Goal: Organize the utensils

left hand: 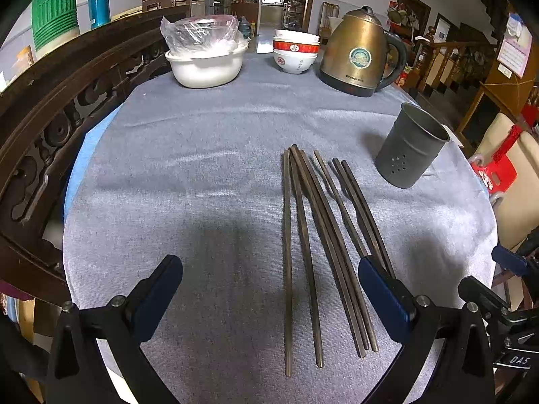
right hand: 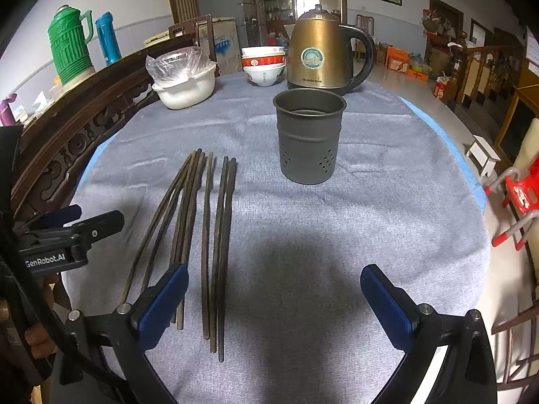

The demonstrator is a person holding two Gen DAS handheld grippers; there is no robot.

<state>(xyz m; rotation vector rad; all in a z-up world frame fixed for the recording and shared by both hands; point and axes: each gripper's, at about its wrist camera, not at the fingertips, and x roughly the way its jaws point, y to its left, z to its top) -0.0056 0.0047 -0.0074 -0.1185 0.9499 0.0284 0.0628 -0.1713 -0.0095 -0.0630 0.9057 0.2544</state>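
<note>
My jaws: both pairs wide apart, nothing clamped. Left gripper (left hand: 269, 289) hovers low over the near ends of the dark wooden chopsticks (left hand: 316, 256); right gripper (right hand: 274, 299) hovers over bare grey tablecloth (right hand: 387, 222), w/ the chopsticks (right hand: 215, 235) at its 9–10 o'clock.

Layout, left wrist view: chopsticks lie side by side, roughly parallel, running toward 12 o'clock, tips converging. Perforated metal utensil holder (left hand: 409, 146) stands upright at 1–2 o'clock, apart from the sticks. In the right wrist view the holder (right hand: 309, 138) sits dead ahead at 12, mouth open, apparently empty. Behind it: brass-coloured electric kettle (right hand: 320, 54), stacked bowls (right hand: 264, 65), white basin w/ a plastic bag (right hand: 183, 82).

Risks (judgement): sticks are thin and touching in places, so closing on one may pinch a neighbour or roll the rest sideways; a flat pick off soft cloth may snag fabric. The holder looks light, and a stick end striking its rim could tip it. My right finger (left hand: 380, 289) overlaps the rightmost sticks, so aim there is partly blind.

Pose: both grippers level, pointing forward across the table; no stick moved to the holder yet.
</note>
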